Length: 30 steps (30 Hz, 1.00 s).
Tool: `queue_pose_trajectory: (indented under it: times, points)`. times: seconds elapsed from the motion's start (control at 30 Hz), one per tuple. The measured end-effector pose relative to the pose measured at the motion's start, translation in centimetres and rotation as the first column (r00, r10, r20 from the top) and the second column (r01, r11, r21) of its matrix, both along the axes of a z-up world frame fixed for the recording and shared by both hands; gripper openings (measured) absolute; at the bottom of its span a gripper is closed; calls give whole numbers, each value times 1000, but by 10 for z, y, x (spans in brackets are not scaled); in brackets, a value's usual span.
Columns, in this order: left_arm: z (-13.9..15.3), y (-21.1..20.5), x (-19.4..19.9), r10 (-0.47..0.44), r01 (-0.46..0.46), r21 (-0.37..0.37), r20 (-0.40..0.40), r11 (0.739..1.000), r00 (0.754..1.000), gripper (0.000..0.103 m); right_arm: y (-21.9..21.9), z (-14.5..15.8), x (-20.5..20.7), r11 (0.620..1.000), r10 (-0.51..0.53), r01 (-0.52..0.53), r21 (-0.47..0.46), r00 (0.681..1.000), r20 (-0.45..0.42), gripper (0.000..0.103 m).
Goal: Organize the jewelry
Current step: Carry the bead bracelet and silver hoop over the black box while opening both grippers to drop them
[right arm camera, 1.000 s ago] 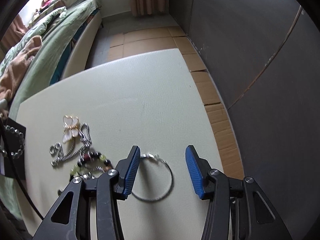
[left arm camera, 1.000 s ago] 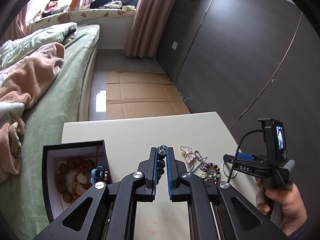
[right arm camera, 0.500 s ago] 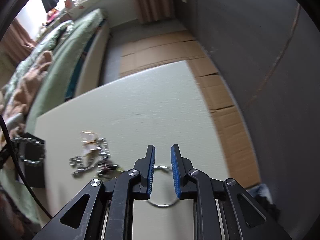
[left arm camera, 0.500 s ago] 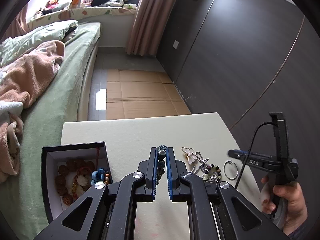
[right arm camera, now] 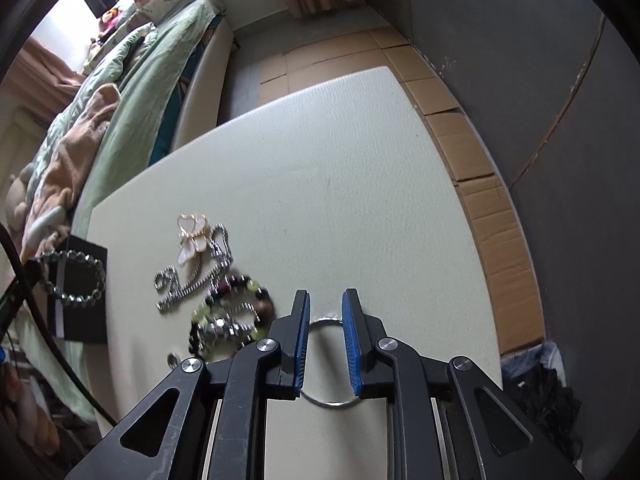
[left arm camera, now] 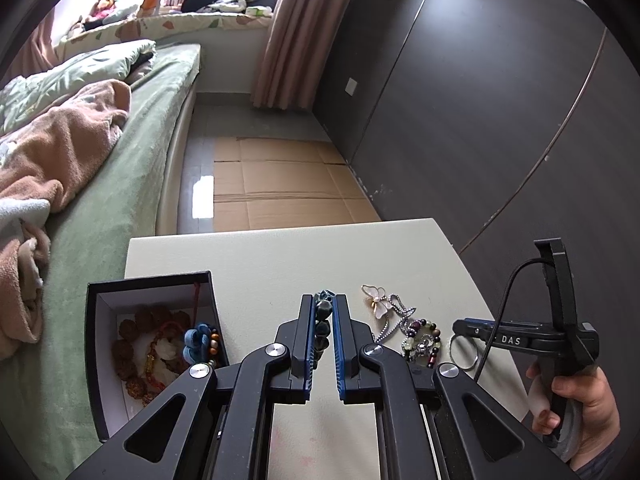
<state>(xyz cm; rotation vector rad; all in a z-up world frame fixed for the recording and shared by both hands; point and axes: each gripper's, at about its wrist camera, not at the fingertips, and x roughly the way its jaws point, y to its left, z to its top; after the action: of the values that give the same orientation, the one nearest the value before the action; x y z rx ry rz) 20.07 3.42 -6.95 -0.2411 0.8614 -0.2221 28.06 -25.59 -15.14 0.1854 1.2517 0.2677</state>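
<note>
My left gripper (left arm camera: 323,300) is shut on a dark faceted bead bracelet (left arm camera: 322,316), held just right of the open black jewelry box (left arm camera: 152,283), which holds brown, red and blue beads. In the right wrist view that bracelet (right arm camera: 98,276) hangs over the box (right arm camera: 84,320). On the table lie a white butterfly brooch (right arm camera: 192,236), a silver chain (right arm camera: 188,284) and a mixed bead bracelet (right arm camera: 232,316). My right gripper (right arm camera: 326,296) points steeply down. Its pads are narrowed onto the sides of a thin silver ring (right arm camera: 326,321) that rests on the table.
A pale table (right arm camera: 340,160) carries everything; its right edge runs near my right gripper (left arm camera: 460,326) and the hand (left arm camera: 580,400) holding it. A green bed (left arm camera: 120,160) stands left, dark wardrobe panels right. Flattened cardboard (left arm camera: 280,184) and a dark bag (right arm camera: 540,392) lie on the floor.
The right jaws closed from wide apart to narrow around the silver ring, and that gripper tipped further down. The left gripper kept still with the dark bracelet in it.
</note>
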Motion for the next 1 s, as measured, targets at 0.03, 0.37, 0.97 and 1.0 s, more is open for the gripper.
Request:
queue_pose_trajectory:
  times: [0.03,0.37,0.97,1.0]
  points:
    - [0,-1,0,-2,2,1,0,1000,1000,9,-1,0,-2,1000,3,-3,2,1000,-7,18]
    - [1,-3,-6,-5,5,15,4,1000,1000,9,-1,2,-32,994,71,-74,-76,997,-31,18]
    - [18,21,-28,54,-54,-9,49,999,997,9,12,21,-60,984,114,-105,-141,992,61,4]
    - [20,23,-30,60,-59,-12,53,998,997,9,12,27,-61,989,106,-97,-111,991,79,4]
